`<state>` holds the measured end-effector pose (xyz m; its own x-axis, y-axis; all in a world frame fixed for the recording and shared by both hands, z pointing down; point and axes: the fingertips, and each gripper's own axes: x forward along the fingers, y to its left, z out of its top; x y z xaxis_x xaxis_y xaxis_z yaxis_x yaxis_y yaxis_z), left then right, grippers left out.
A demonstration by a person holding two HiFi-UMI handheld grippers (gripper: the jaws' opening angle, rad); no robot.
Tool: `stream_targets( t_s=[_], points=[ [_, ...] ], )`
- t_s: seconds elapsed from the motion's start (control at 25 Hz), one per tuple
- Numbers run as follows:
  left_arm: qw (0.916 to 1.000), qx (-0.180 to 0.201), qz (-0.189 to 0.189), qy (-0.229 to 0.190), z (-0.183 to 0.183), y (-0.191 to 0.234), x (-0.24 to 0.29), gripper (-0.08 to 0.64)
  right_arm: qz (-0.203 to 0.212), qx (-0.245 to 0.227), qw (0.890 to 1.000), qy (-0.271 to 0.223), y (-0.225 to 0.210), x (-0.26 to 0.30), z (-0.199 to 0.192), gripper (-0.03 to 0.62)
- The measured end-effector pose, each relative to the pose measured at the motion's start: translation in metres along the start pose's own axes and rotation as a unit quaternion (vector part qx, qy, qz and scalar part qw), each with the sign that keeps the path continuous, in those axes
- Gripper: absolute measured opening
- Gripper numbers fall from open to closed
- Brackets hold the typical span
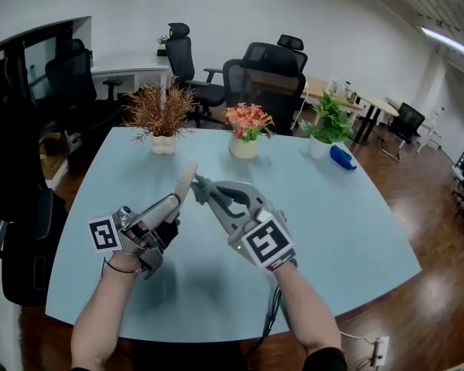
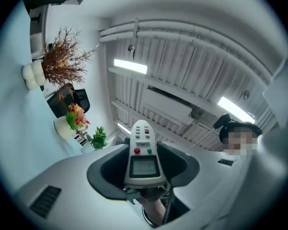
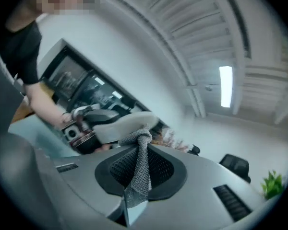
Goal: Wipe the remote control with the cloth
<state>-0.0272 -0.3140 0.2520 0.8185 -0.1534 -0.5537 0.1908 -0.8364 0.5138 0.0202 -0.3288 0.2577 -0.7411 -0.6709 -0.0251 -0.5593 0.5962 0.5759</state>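
Remote control (image 2: 143,150) — inside left claw (image 2: 144,176)

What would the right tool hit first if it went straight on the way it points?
Most likely the remote control in the left tool; the cloth gripped by the right tool looks right at it, contact unclear.

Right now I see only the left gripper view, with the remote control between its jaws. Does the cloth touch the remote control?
Observer: It seems so. In the right gripper view, the knotted end of the cloth meets a plain side of the remote control.
Operator: What holds the cloth, please?
Observer: The right gripper does. Its jaws are shut on the cloth, and the free end hangs below them.
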Motion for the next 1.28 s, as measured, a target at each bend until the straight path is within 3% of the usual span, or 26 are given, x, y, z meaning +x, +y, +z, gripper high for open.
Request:
stream_targets(
  t_s=[0.12, 0.2, 0.44, 0.52, 0.56, 0.6, 0.68, 0.76, 0.8, 0.88, 0.92, 1.0, 1.08, 1.16, 1.2, 1.28],
  points=[
    [0.9995, 0.022, 0.021, 0.008, -0.002, 0.007, -0.001, 0.181, 0.064, -0.113, 0.990, 0.057, 0.058, 0.020, -0.009, 0.026],
    [0.9983, 0.039, 0.031, 0.031, -0.007, 0.010, -0.002, 0.181, 0.055, -0.124, 0.989, 0.065, 0.059, 0.021, -0.011, 0.026],
    [0.9908, 0.081, 0.013, 0.107, -0.025, -0.001, 0.001, 0.181, -0.025, -0.049, 0.998, -0.009, 0.001, -0.004, 0.016, 0.026],
    [0.9874, 0.092, 0.003, 0.128, -0.032, -0.005, 0.002, 0.181, -0.023, 0.030, 0.995, -0.092, -0.013, -0.020, 0.040, 0.026],
    [0.9852, 0.100, -0.001, 0.139, -0.036, -0.006, 0.003, 0.181, -0.008, 0.093, 0.985, -0.145, -0.022, -0.031, 0.051, 0.026],
    [0.9829, 0.110, -0.007, 0.148, -0.041, -0.008, 0.004, 0.181, 0.016, 0.164, 0.967, -0.196, -0.032, -0.042, 0.058, 0.026],
    [0.9779, 0.129, -0.034, 0.161, -0.049, -0.018, 0.006, 0.181, 0.069, 0.299, 0.914, -0.264, -0.051, -0.055, 0.058, 0.026],
    [0.9694, 0.151, -0.084, 0.174, -0.058, -0.038, 0.007, 0.183, 0.135, 0.394, 0.869, -0.268, -0.048, -0.047, 0.043, 0.026],
    [0.9629, 0.164, -0.111, 0.183, -0.064, -0.049, 0.007, 0.183, 0.184, 0.432, 0.844, -0.260, -0.036, -0.040, 0.036, 0.026],
    [0.9474, 0.192, -0.154, 0.205, -0.077, -0.069, 0.006, 0.184, 0.303, 0.489, 0.779, -0.251, 0.000, -0.031, 0.036, 0.026],
    [0.9399, 0.205, -0.167, 0.216, -0.082, -0.075, 0.005, 0.184, 0.356, 0.504, 0.746, -0.251, 0.018, -0.031, 0.041, 0.025],
    [0.9277, 0.226, -0.181, 0.236, -0.091, -0.083, 0.004, 0.183, 0.427, 0.518, 0.694, -0.259, 0.040, -0.038, 0.054, 0.025],
    [0.9221, 0.234, -0.186, 0.245, -0.093, -0.086, 0.003, 0.184, 0.460, 0.528, 0.656, -0.282, 0.040, -0.048, 0.062, 0.025],
    [0.9218, 0.239, -0.182, 0.246, -0.091, -0.085, 0.002, 0.181, 0.476, 0.536, 0.626, -0.308, 0.031, -0.057, 0.066, 0.025],
    [0.9226, 0.242, -0.175, 0.244, -0.089, -0.083, 0.002, 0.183, 0.480, 0.538, 0.616, -0.319, 0.025, -0.062, 0.066, 0.025],
    [0.9239, 0.249, -0.161, 0.241, -0.084, -0.079, 0.001, 0.181, 0.483, 0.532, 0.609, -0.336, 0.016, -0.071, 0.069, 0.025]
  ],
)
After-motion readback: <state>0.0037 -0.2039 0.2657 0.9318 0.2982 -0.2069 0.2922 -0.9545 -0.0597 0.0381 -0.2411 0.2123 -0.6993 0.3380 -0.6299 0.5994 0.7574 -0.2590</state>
